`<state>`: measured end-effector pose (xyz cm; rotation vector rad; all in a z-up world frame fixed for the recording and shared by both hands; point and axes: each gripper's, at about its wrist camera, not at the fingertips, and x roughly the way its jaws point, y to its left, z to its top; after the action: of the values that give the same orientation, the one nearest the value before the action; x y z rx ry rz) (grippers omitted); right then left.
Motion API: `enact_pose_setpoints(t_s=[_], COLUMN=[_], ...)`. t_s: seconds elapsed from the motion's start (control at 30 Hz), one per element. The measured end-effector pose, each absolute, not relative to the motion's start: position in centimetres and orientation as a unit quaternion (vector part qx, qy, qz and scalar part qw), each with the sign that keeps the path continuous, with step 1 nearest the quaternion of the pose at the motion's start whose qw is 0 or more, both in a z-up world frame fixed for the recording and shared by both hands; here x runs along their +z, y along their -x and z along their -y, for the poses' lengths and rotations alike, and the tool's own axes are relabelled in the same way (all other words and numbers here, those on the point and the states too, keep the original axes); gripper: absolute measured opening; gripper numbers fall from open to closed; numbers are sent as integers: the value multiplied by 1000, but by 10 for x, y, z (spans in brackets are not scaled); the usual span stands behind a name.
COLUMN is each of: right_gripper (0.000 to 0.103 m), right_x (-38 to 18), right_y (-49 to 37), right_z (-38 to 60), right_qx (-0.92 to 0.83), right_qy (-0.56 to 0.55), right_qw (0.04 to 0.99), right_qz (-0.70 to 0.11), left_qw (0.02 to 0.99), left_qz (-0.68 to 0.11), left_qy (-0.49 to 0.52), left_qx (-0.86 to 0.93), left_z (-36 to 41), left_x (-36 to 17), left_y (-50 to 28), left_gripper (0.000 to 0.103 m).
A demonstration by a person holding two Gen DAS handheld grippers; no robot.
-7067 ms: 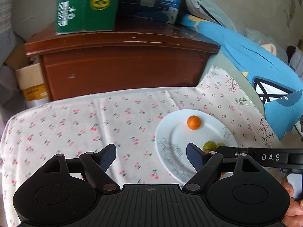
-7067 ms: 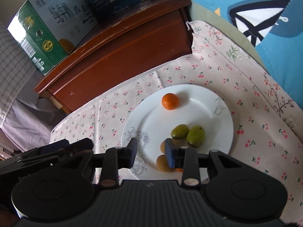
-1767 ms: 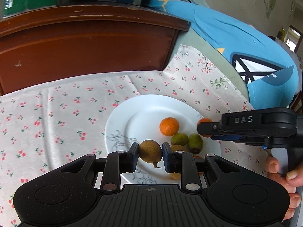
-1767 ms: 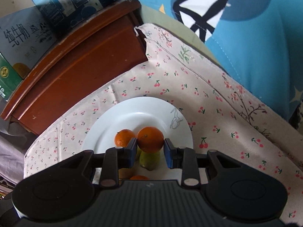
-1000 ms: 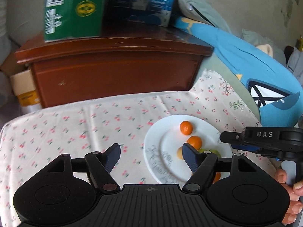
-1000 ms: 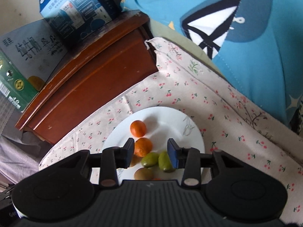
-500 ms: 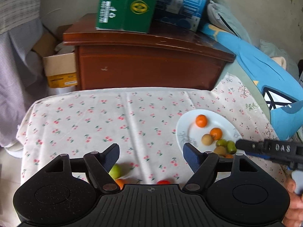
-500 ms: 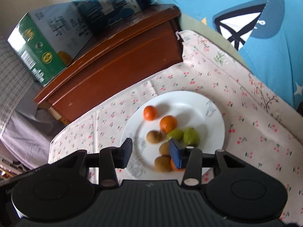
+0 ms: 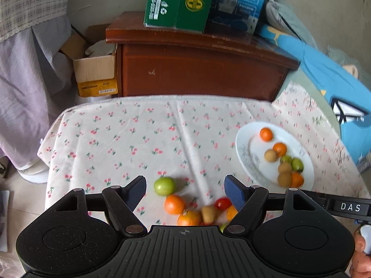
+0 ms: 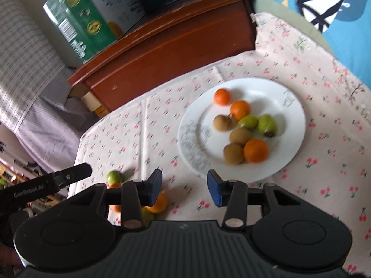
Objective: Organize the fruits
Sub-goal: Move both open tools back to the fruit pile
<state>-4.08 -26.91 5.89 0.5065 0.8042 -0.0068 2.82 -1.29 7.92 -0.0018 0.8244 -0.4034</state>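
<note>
A cherry-print tablecloth [image 9: 148, 139] covers the table in front of a dark wooden cabinet [image 9: 199, 69] bearing a green carton [image 9: 176, 2]. The white plate [image 10: 289, 106] holds three oranges, three brown fruits and two green ones. Only the left wrist view shows the whole loose pile: a green tomato [image 9: 164, 186], an orange [image 9: 174, 204] and a small red fruit [image 9: 223, 203] between the wide, empty jaws of the left gripper [image 9: 184, 191]. The right gripper [image 10: 184, 187] stands partly open and empty near the plate's rim.
</note>
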Motion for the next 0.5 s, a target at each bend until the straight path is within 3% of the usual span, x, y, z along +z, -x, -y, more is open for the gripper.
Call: enact_pose_setpoints(t_s=[0.5], right_gripper=[44], right_x=[30], right_y=[29], right_z=[230], right_qx=[56], right_qy=[-207], right_qw=[884], right_qz=[-416], left_qw=[876], left_qz=[-428], left_qy=[-60], left_qx=[-212], left_z=[10], left_x=[46], left_y=[-1], left_gripper=[75])
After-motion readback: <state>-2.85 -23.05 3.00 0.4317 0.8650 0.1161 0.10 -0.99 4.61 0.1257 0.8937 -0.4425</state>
